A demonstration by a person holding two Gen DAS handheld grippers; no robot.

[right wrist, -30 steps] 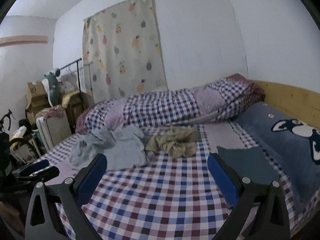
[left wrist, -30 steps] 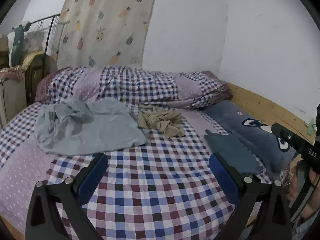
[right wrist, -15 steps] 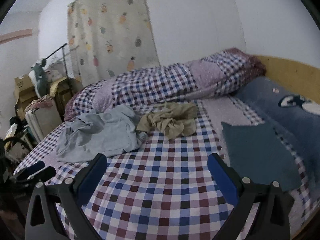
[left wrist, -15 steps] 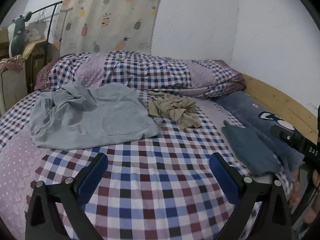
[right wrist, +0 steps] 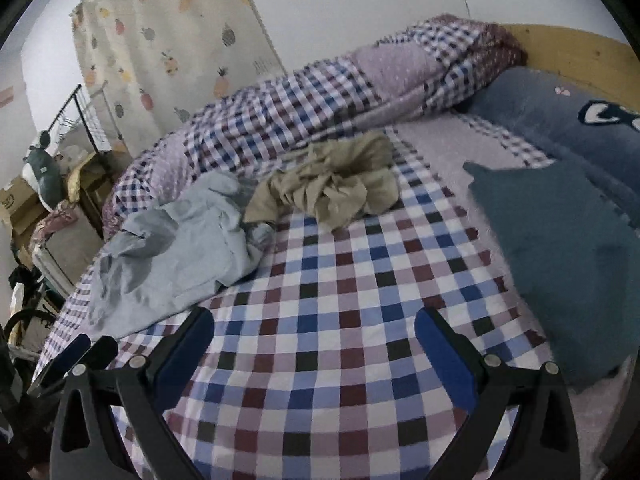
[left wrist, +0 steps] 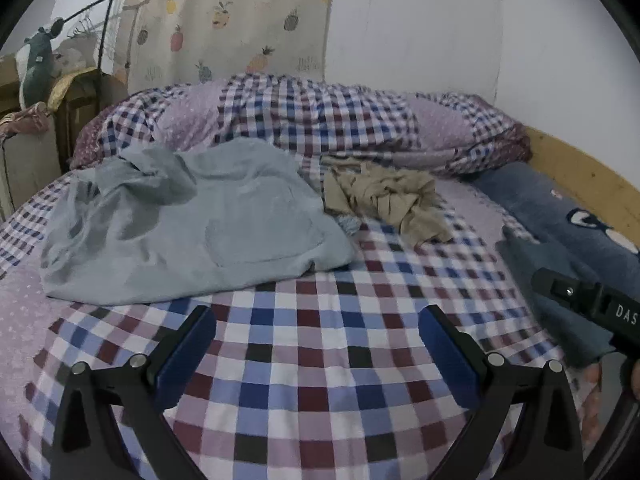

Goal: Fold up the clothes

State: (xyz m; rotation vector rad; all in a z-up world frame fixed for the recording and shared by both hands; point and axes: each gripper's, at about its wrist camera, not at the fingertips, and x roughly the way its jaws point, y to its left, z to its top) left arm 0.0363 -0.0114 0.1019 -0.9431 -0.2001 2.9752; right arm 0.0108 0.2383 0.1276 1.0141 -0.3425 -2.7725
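Closer in than a second ago: both wrist views now lower and nearer the bed, garments larger in frame, more of the checked bedspread (left wrist: 320, 344) under the fingers. Clothes themselves unshifted across the interval; same heaps, same spots.

Left gripper (left wrist: 316, 356): jaws released, spread wide, nothing between the blue pads, hovering above bare bedspread at the near edge. Right gripper (right wrist: 314, 354): likewise spread and empty, also above bare check; its black body visible at the right rim of the left view.

Task's things, as lying now:
- Grey garment (left wrist: 188, 224), rumpled, spread loosely on the far left of the bed, one end bunched toward the rolled duvet (left wrist: 312, 120).
- Tan garment (left wrist: 384, 200), crumpled in a heap just right of the grey one, touching or nearly touching it at the hem.
- Teal piece (right wrist: 556, 248), flat with straight edges, near right, beside the dark blue pillow (right wrist: 560, 120); looks folded, though how it came so not readable.

Step in hand, as judged: approach toward an unfolded garment, grey being nearest the left gripper. Two heaps unfolded, one piece flat, so somewhere mid-pile by appearance.

Next move, likely needs: pick of a hem or corner on each side, thin pinch of one layer only, then lift and spread flat on the open check before any fold. Bunched cloth hides the true corners.
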